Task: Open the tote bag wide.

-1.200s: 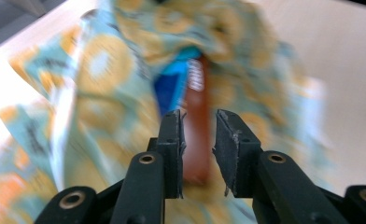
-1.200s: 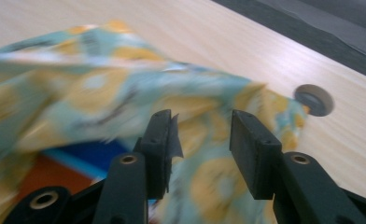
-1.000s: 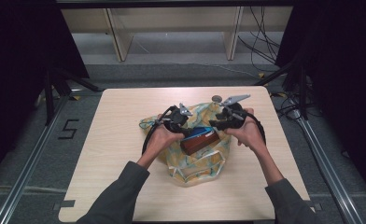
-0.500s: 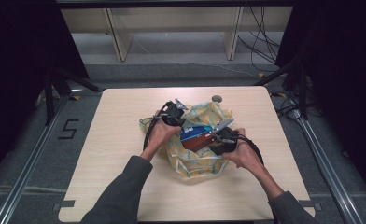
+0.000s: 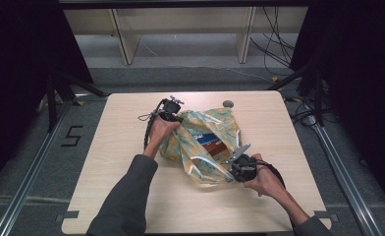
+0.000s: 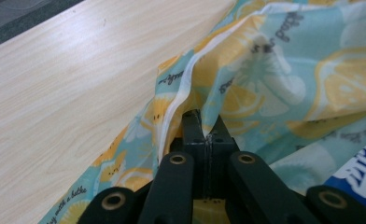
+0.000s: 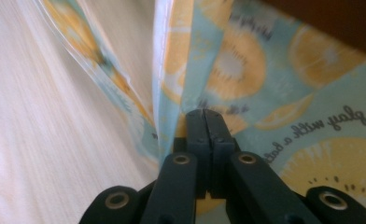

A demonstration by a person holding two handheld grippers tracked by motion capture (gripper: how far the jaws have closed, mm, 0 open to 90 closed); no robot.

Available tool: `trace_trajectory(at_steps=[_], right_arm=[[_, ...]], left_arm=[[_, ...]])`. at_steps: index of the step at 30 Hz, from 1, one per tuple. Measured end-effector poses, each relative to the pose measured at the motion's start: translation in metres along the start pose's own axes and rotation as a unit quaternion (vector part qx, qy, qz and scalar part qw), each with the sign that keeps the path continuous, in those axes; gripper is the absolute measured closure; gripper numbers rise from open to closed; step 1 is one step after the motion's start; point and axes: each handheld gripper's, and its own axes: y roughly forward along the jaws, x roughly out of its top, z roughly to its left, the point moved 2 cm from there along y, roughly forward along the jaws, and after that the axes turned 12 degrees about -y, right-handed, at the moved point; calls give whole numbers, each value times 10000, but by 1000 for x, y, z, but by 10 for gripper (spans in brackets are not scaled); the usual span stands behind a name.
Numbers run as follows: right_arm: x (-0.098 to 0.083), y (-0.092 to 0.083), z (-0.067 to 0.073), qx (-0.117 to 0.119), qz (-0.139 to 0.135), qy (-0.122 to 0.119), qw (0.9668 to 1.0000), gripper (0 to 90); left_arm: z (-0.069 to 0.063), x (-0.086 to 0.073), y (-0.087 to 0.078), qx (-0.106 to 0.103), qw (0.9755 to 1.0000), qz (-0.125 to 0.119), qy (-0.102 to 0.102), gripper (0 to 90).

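A lemon-print cloth bag (image 5: 200, 157) lies mid-table, pulled open diagonally. Inside it show a blue packet (image 5: 206, 138) and a brown item (image 5: 216, 147). My left gripper (image 5: 177, 117) is at the bag's far left corner; its jaws have just closed and are shut on the white-hemmed cloth (image 6: 181, 88). My right gripper (image 5: 231, 166) is at the bag's near right corner, and its jaws have just been closing and now pinch the cloth (image 7: 228, 70). In the gripper views the left gripper (image 6: 204, 122) and right gripper (image 7: 204, 116) each bite a fold. The blue packet (image 6: 361, 170) peeks in at the lower right.
The wooden table (image 5: 117, 147) has bare surface on both sides of the bag and along its near edge. A small round grey thing (image 5: 228, 103) sits near the far edge. A pale shelf unit (image 5: 180, 29) stands behind the table.
The left gripper moved out to the bag's far left corner, the right gripper came down toward the near right. Both closed on the cloth, and the bag is now stretched open between them.
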Motion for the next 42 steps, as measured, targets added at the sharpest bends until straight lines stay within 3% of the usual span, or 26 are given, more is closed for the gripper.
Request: trace_trajectory(at_steps=[1,2,3,4,5,7,9,11,13,14,16,17,18,21,23,24,25,26,30,31,33,35,36,39,41,42], right_arm=[[3,-5,-2,-111,-130,61,9998,900],[8,-10,-11,-237,-368,-170,9989,898],[8,-10,-11,-237,-368,-170,9989,898],[23,-22,-19,-508,-650,213,9964,888],[31,-27,-26,-711,-760,277,9942,888],[45,-29,-45,-1066,-766,17,9913,888],[51,-25,-52,-1096,-803,81,9907,888],[62,-11,-64,-999,-677,209,9925,889],[61,-9,-77,-1309,-294,235,9907,893],[58,-9,-86,-1448,-292,330,9885,897],[53,-8,-102,-1589,-312,624,9848,898],[51,-8,-106,-1608,-263,728,9839,898],[48,-7,-114,-1721,-223,697,9824,900],[42,-1,-128,-1828,-69,947,9786,900],[37,5,-136,-1794,8,1017,9785,900],[34,8,-142,-1871,80,1044,9767,900],[32,11,-147,-1784,76,1147,9772,900],[29,13,-152,-1773,158,1274,9757,900],[24,22,-165,-1604,10,1648,9732,900],[22,24,-169,-1648,147,1588,9734,900],[23,30,-169,-1600,146,1679,9726,900],[21,31,-173,-1671,343,1446,9747,900],[23,32,-171,-1612,220,1531,9747,900],[25,13,-170,-1815,181,1380,9735,881],[29,4,-166,-1834,43,1397,9731,880],[38,-14,-155,-1708,-342,1394,9748,880]], left_arm=[[-3,1,-1,-38,10000,-42,39,884],[-6,2,-3,-114,9999,-87,24,867],[-6,2,-3,-114,9999,-87,24,841],[-15,4,-8,-232,9996,-81,154,824],[-15,4,-8,-232,9996,-81,154,805],[-28,6,-21,-132,9989,-166,418,706],[-33,5,-27,-120,9984,-217,509,606],[-51,-4,-50,-298,9955,-500,741,554],[-63,-15,-63,-381,9932,-620,910,525],[-69,-22,-65,-451,9916,-618,1041,537],[-78,-31,-63,-618,9894,-481,1221,562],[-84,-43,-53,-777,9854,-67,1511,597],[-83,-48,-47,-752,9838,117,1623,632],[-78,-62,-41,-807,9849,322,1496,748],[-74,-71,-45,-955,9807,440,1647,837],[-73,-77,-47,-1017,9806,483,1602,871],[-73,-77,-47,-1017,9806,483,1602,882],[-72,-91,-52,-1102,9768,636,1720,883],[-71,-109,-55,-1243,9730,741,1799,886],[-73,-113,-54,-1256,9720,806,1817,887],[-74,-118,-53,-1257,9634,1035,2129,886],[-76,-116,-56,-1240,9667,882,2057,871],[-77,-112,-60,-1267,9719,622,1881,848],[-82,-85,-71,-1268,9752,99,1812,821],[-84,-75,-72,-1260,9764,-15,1757,822],[-86,-63,-70,-1248,9767,5,1748,820]])
